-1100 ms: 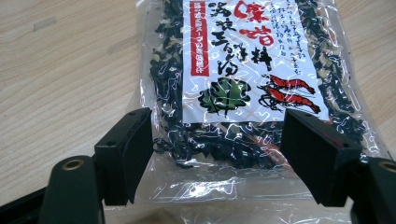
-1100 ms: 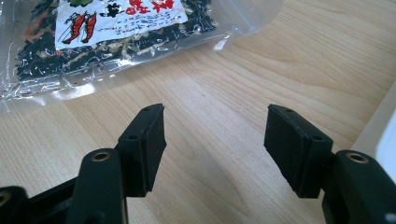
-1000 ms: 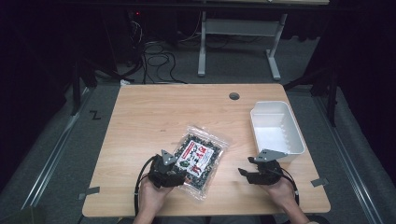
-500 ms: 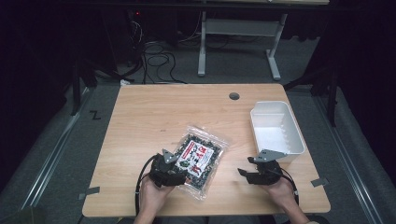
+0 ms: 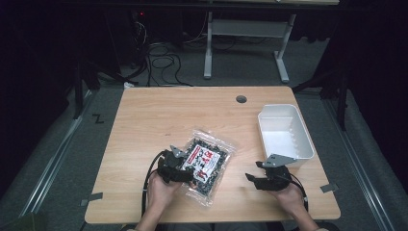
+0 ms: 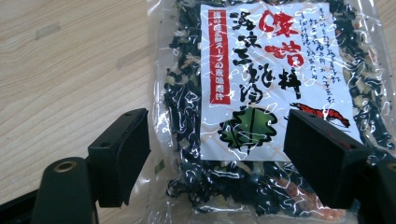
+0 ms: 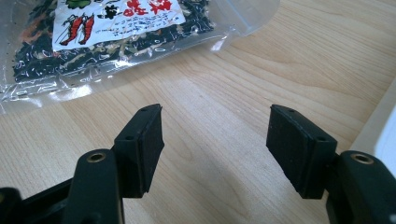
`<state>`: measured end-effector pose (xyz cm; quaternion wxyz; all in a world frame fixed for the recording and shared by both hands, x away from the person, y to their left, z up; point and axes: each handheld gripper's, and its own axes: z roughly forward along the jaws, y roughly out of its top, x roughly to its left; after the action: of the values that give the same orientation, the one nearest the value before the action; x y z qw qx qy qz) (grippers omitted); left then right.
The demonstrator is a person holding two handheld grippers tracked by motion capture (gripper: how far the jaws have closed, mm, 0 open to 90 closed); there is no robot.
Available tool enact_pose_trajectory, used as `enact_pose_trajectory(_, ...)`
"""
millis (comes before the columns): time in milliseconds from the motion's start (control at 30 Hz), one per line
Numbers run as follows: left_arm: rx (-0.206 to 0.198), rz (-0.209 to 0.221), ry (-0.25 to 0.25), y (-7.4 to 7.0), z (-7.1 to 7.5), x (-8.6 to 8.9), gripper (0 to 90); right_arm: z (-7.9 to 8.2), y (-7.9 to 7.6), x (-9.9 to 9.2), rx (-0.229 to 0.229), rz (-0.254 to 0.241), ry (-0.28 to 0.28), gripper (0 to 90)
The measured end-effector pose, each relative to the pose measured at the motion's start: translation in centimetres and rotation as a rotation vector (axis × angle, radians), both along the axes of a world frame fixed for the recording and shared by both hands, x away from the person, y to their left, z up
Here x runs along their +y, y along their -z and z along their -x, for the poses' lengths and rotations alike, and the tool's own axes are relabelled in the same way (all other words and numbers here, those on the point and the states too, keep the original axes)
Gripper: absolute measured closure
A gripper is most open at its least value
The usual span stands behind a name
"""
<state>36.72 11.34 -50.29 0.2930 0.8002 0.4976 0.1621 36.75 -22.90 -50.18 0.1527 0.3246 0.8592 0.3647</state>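
A clear plastic bag of dark dried seaweed (image 5: 208, 161) with a white and red printed label lies flat on the wooden table (image 5: 168, 115), near the front. My left gripper (image 5: 186, 167) is at the bag's near-left end. In the left gripper view the left gripper (image 6: 217, 149) is open, its jaws straddling the bag (image 6: 261, 93) with a gap on each side. My right gripper (image 5: 255, 177) rests to the right of the bag, open over bare wood. In its own view the right gripper (image 7: 215, 140) holds nothing, and the bag (image 7: 107, 32) lies ahead to the left.
A white plastic bin (image 5: 263, 132) stands empty at the table's right side, just beyond my right gripper; its edge (image 7: 385, 135) shows in the right gripper view. A round cable hole (image 5: 241, 99) is near the table's far edge. Cables and a desk frame lie on the floor behind.
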Motion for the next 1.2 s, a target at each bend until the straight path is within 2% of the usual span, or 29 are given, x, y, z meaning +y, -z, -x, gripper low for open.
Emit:
enact_pose_trajectory(133, 0.012, -0.012, 0.001, 0.4, -0.5, -0.3, 22.7, -0.1, 0.0, -0.1, 0.006, 0.001, 0.003, 35.9)
enact_pose_trajectory(333, 0.011, -0.013, 0.005, 0.6, -0.8, -0.4, 22.5, -0.2, 0.0, -0.4, 0.021, -0.049, -0.006, 38.5)
enact_pose_trajectory(433, 0.016, -0.02, 0.013, 0.9, -0.9, -0.6, 22.5, -0.3, 0.1, -0.4, 0.032, -0.056, -0.01, 38.5)
enact_pose_trajectory(533, 0.018, -0.047, 0.017, 1.2, -1.0, -0.8, 22.8, -0.4, 0.1, -0.4, 0.038, -0.064, -0.01, 38.7)
enact_pose_trajectory(633, 0.014, -0.047, 0.023, 1.2, -0.9, -0.8, 23.9, -0.3, 0.1, -0.4, 0.041, -0.071, -0.013, 38.6)
enact_pose_trajectory(733, 0.009, -0.048, 0.037, 1.3, -0.8, -0.8, 25.6, -0.3, -0.1, -0.5, 0.031, -0.093, -0.003, 37.8)
enact_pose_trajectory(767, 0.008, -0.048, 0.043, 1.3, -0.8, -0.8, 27.1, -0.4, -0.2, -0.7, 0.037, -0.127, 0.002, 36.4)
enact_pose_trajectory(867, 0.006, -0.043, 0.064, 1.3, -0.8, -0.7, 29.5, -0.5, -0.4, -0.9, 0.053, -0.148, 0.012, 35.6)
enact_pose_trajectory(967, 0.018, -0.039, 0.081, 1.3, -0.7, -0.7, 29.4, -0.5, -0.5, -0.8, 0.069, -0.149, 0.014, 35.0)
enact_pose_trajectory(1200, 0.021, -0.043, 0.118, 1.2, -0.4, -0.8, 29.4, -0.3, -0.6, 0.0, 0.086, -0.084, 0.008, 31.4)
